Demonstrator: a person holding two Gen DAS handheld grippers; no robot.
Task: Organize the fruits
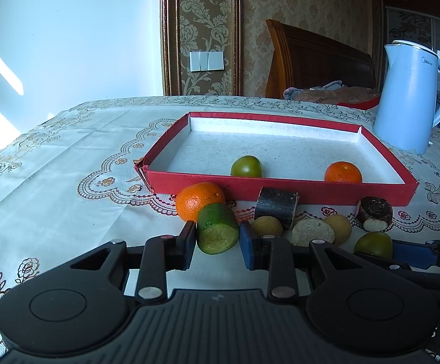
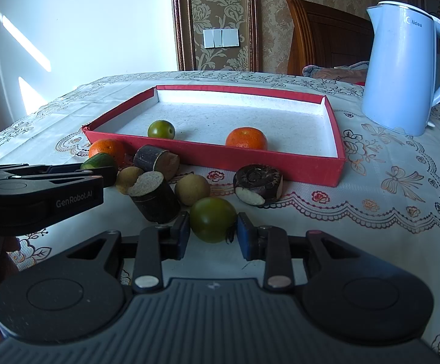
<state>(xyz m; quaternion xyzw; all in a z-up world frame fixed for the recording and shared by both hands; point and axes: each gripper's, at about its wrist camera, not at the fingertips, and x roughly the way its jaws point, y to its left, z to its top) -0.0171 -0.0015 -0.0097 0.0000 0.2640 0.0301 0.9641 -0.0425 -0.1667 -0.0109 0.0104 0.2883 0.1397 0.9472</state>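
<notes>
A cucumber piece [image 1: 218,232] is clamped between the fingers of the left gripper [image 1: 217,242], just in front of the red tray [image 1: 280,188]. Its long axis runs from the gripper toward the tray, tilted slightly leftward, with the cut face turned to the camera. A green tomato [image 2: 213,219] is clamped in the right gripper [image 2: 210,236], also in front of the tray, with its stalk end turned toward the right finger.

Inside the tray, near its front wall, a second green tomato [image 1: 246,166] and an orange [image 1: 343,172] are seen, well apart; the rest of the tray floor is left open. Against the tray's front wall another orange [image 1: 199,200] is set, touching the cucumber piece. Two dark sugarcane pieces [image 2: 154,195], two brown longans [image 2: 192,189] and a dark round piece with a pale cut patch [image 2: 258,188] are crowded in front of the tray on the counter [image 1: 68,157]. What that round piece is cannot be made out.

A blue kettle [image 2: 404,69] is stood behind the tray's right corner. The lower parts of both tray fruits are hidden by the front wall.
</notes>
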